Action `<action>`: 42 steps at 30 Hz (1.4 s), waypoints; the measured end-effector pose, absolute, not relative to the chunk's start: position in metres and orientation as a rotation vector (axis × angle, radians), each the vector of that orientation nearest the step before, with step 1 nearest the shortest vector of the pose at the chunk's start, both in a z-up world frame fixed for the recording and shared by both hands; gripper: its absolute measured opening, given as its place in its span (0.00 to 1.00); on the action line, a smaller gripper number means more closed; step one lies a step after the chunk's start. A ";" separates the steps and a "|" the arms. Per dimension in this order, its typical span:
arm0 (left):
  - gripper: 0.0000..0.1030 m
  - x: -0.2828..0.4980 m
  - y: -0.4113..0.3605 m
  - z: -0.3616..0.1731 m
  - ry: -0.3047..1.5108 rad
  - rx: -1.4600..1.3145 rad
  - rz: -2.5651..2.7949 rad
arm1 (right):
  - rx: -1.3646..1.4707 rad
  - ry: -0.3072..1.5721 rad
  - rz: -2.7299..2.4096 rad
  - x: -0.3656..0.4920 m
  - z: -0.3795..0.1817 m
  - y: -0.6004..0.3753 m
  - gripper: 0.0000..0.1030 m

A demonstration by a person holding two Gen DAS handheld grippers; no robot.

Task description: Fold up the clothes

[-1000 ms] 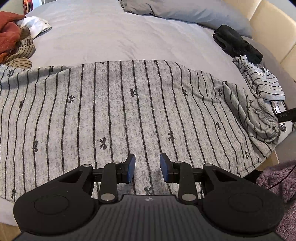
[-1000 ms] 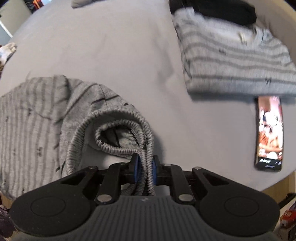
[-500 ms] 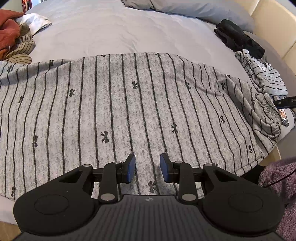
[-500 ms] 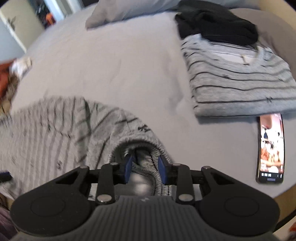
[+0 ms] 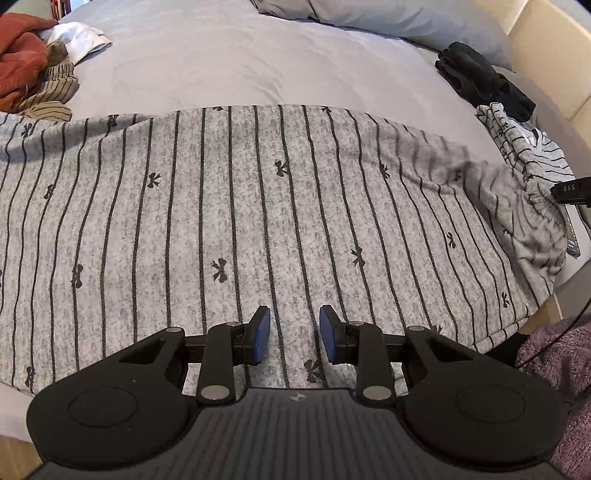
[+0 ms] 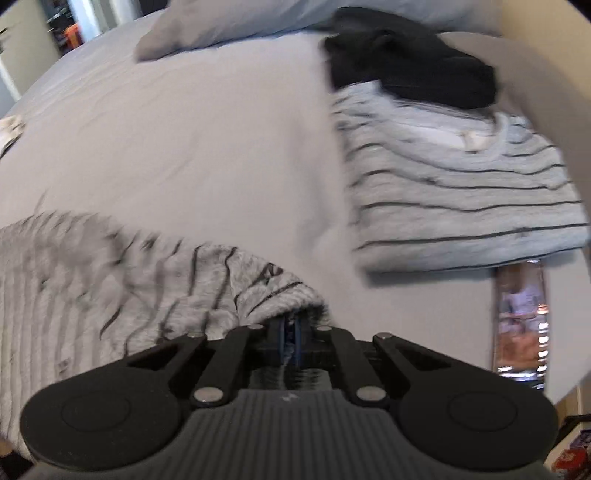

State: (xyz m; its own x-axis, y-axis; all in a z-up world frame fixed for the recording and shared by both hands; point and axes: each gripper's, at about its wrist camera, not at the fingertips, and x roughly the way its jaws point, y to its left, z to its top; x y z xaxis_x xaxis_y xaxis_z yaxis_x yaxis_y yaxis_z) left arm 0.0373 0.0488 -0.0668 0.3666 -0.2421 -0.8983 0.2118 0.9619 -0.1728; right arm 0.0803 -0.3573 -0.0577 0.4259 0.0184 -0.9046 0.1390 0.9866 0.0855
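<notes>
**Right claw clamped on waistband, left claw free above the fabric**

The grey striped garment [image 5: 258, 206], printed with small bows, is spread flat across the lower half of the left wrist view, over the grey bed sheet [image 5: 229, 62]. Its elastic waistband end is bunched at the right edge of that frame; the fabric there is motion-blurred.

Left gripper [image 5: 294, 334]: jaws parted, blue pads apart, nothing pinched between them. It is seen over the near hem of the garment, bottom centre. Contact with the cloth cannot be told.

Right gripper [image 6: 291, 332]: jaws pressed together on the gathered waistband edge, bottom centre of the right wrist view. A fold of the garment is seen drawn up to the pads, the rest trailing off to lower left.

Also on the bed:
- folded striped top [image 6: 461, 199], right of frame, with a black garment [image 6: 406, 70] stacked at its far end
- phone [image 6: 521, 321], screen lit, just below the folded top
- pillow [image 6: 229, 22], top centre
- unfolded pile [image 5: 29, 62], rust and striped items, upper left of the left wrist view
</notes>
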 end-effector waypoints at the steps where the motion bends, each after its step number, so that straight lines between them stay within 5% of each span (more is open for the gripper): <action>1: 0.26 0.038 0.048 -0.067 1.162 -0.028 -0.293 | 0.178 1.140 -0.073 0.079 -0.060 -0.361 0.06; 13: 0.26 0.039 0.041 -0.061 1.138 -0.013 -0.305 | 0.222 1.083 -0.008 0.039 -0.015 -0.369 0.19; 16: 0.26 0.033 0.036 -0.058 1.129 0.016 -0.356 | 0.240 1.069 0.057 0.020 -0.005 -0.367 0.46; 20: 0.46 0.012 0.020 -0.055 1.106 0.101 -0.468 | 0.170 1.085 0.140 0.000 -0.009 -0.344 0.43; 25: 0.46 -0.004 0.004 -0.061 1.097 0.203 -0.509 | 0.022 1.115 0.280 -0.013 -0.023 -0.295 0.30; 36: 0.45 -0.042 -0.010 -0.082 0.998 0.490 -0.585 | -0.074 1.323 0.155 0.005 -0.086 -0.291 0.28; 38: 0.31 -0.044 -0.012 -0.084 0.962 0.534 -0.570 | -0.054 1.322 0.149 0.005 -0.085 -0.292 0.28; 42: 0.30 -0.046 -0.016 -0.079 0.912 0.549 -0.606 | -0.047 1.271 0.184 -0.001 -0.071 -0.287 0.31</action>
State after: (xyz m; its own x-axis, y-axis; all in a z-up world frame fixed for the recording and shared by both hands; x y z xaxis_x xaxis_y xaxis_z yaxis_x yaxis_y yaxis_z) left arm -0.0458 -0.0162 -0.0786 0.4718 -0.2449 -0.8470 0.6862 0.7053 0.1783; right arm -0.0007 -0.2869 -0.0705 0.2826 0.1110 -0.9528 -0.1630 0.9844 0.0663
